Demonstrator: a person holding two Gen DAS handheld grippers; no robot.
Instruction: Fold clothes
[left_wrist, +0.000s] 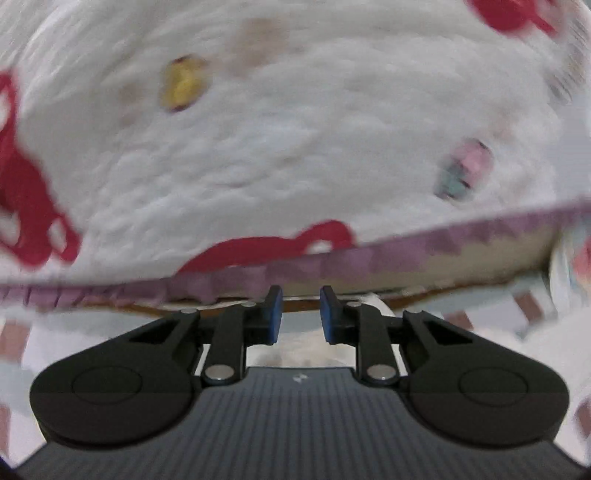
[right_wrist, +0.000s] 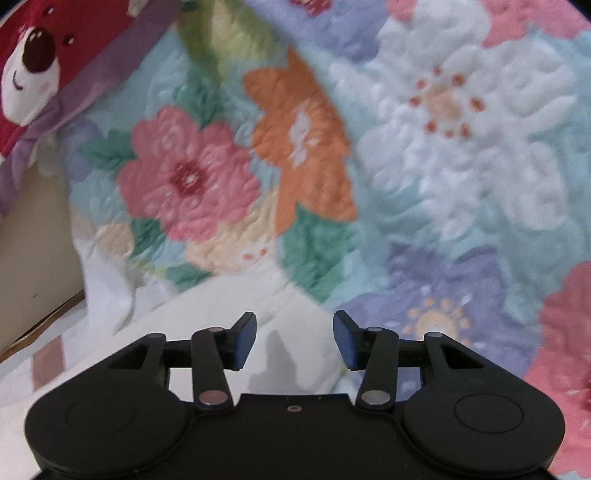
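We're over a bed spread with a quilted floral cover (right_wrist: 424, 155) in pink, orange and lilac. At left we glimpse a plain beige panel (right_wrist: 33, 229). Light is soft and even.

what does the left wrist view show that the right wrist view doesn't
Only the left wrist view: a white quilted cloth with red prints and a purple edge, and the left tool with a narrow gap between its pads.

Only the right wrist view: a floral quilt, a red bear print, and the right tool open with nothing between its pads.

Both: purple trim, plus a pale checked sheet at the lower left.
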